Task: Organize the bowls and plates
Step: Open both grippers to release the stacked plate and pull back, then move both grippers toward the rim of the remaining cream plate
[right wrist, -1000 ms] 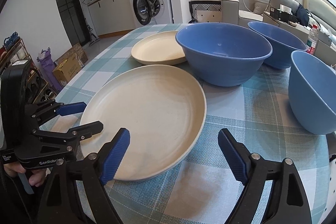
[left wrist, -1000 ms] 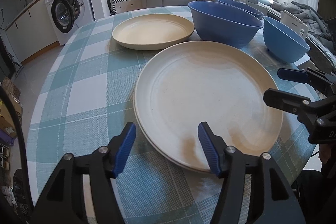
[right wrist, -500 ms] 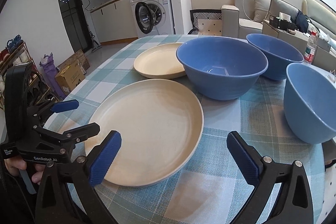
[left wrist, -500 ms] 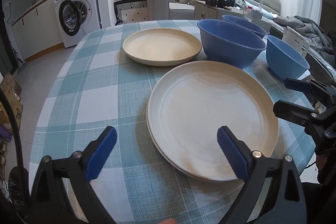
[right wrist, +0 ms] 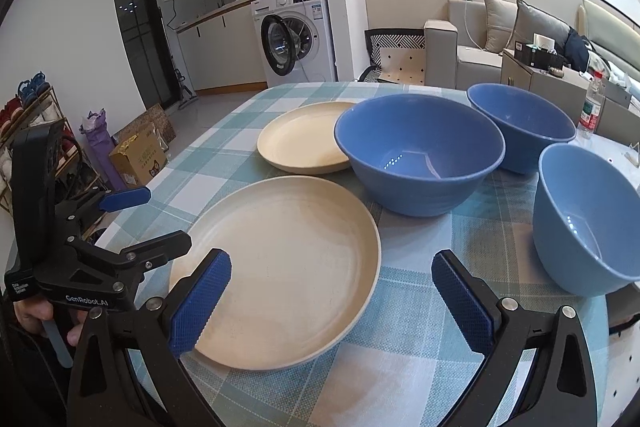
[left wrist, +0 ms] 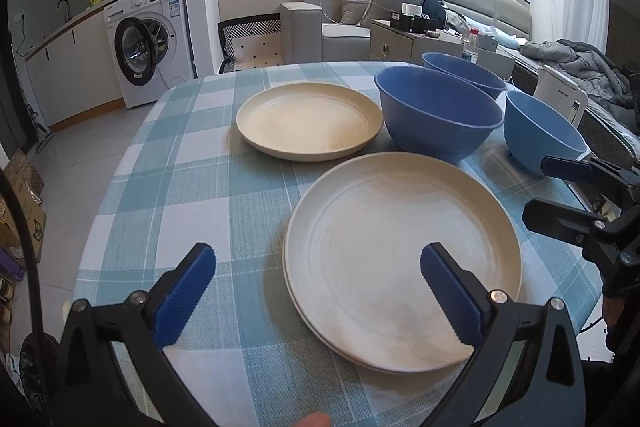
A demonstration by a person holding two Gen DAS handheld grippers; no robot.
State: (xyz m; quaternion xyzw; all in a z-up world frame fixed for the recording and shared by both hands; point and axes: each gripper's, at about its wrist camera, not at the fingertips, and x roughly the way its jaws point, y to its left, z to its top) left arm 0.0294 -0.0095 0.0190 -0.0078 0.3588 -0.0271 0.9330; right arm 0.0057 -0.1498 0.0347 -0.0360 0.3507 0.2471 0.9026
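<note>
Left hand-held gripper (left wrist: 318,287) opening, jaws wide, nothing between the pads; right hand-held gripper (right wrist: 332,301) spread wide too, empty. Both hovering above the near edge of the surface (left wrist: 168,187), pointing down and forward. Just ahead and below, near plate stack (left wrist: 402,261), seemingly two cream plates one on the other, probably set there to gather the plates in one pile. Farther, apart from it, single cream plate (left wrist: 308,121), likely next for stacking. To the right, three blue bowls: big bowl (right wrist: 418,155), far bowl (right wrist: 522,127), near bowl (right wrist: 588,219), standing separately, not yet nested.
</note>
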